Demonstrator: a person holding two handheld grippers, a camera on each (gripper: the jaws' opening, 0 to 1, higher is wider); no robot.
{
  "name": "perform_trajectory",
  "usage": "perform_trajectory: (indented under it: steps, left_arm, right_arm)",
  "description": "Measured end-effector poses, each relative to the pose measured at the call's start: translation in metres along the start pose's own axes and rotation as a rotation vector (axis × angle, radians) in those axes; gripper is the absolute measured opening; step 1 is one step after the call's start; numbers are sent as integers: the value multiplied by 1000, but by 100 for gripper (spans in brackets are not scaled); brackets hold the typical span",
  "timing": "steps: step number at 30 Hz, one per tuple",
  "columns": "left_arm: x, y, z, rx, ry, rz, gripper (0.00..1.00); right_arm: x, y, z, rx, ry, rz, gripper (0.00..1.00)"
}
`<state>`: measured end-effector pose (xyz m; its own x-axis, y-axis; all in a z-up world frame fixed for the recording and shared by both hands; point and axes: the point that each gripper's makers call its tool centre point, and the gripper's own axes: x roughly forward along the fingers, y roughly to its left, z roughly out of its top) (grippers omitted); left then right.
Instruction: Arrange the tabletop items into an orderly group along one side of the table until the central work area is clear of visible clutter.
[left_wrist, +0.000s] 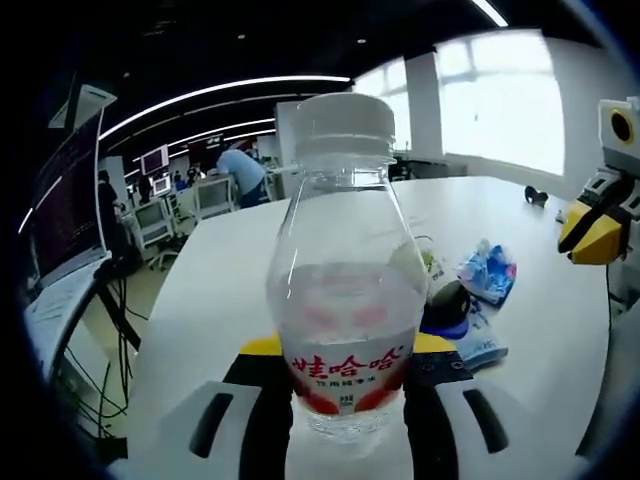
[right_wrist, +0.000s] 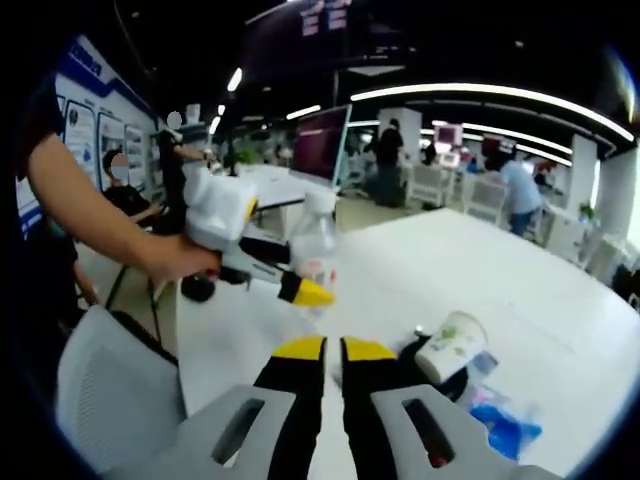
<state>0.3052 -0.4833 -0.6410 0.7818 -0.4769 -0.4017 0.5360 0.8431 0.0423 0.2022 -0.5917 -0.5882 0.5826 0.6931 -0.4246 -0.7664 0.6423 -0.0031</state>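
The bottle (left_wrist: 345, 270) is clear plastic, ribbed at the neck, with a white screw cap and a red-lettered label low on its rounded body; it looks about half full of water. It stands upright between the jaws of the left gripper (left_wrist: 345, 400), whose yellow-tipped black jaws close against its base on both sides. In the right gripper view the same bottle (right_wrist: 316, 252) shows at the left gripper's (right_wrist: 300, 290) tips, above the near edge of the white table (right_wrist: 440, 260), held by a person's hand (right_wrist: 180, 258).

The right gripper (right_wrist: 333, 352) has its jaws pressed together, yellow tips touching, with nothing between them.

Past the bottle on the smooth white table (left_wrist: 240, 250) lies a small heap: a crinkled blue-and-white wrapper (left_wrist: 487, 272) beside a dark rounded object (left_wrist: 447, 305) that is too blurred to name. In the right gripper view a paper cup (right_wrist: 450, 345) with a green print lies tipped on its side against that dark object, its mouth turned away so its contents cannot be seen.
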Motion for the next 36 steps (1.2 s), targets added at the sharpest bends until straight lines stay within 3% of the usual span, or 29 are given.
perform_trajectory:
  steps: [7,14,19,23,36]
  left_arm:
    - [10,6,3,-23,2,23,41]
    - [19,13,3,-51,6,52,41]
    - [24,18,5,-72,8,63,41]
    - [30,19,7,-70,13,65,41]
    - [50,33,10,-105,14,73,41]
  right_arm:
    - [-12,-1,-7,13,2,-1,11]
    - [-22,-9,-11,29,-16,-34,43]
    - [-28,-14,-10,68,-38,-56,55]
    - [-30,-18,-11,134,-54,-81,70]
    - [-45,-26,-17,221,-92,-159,94]
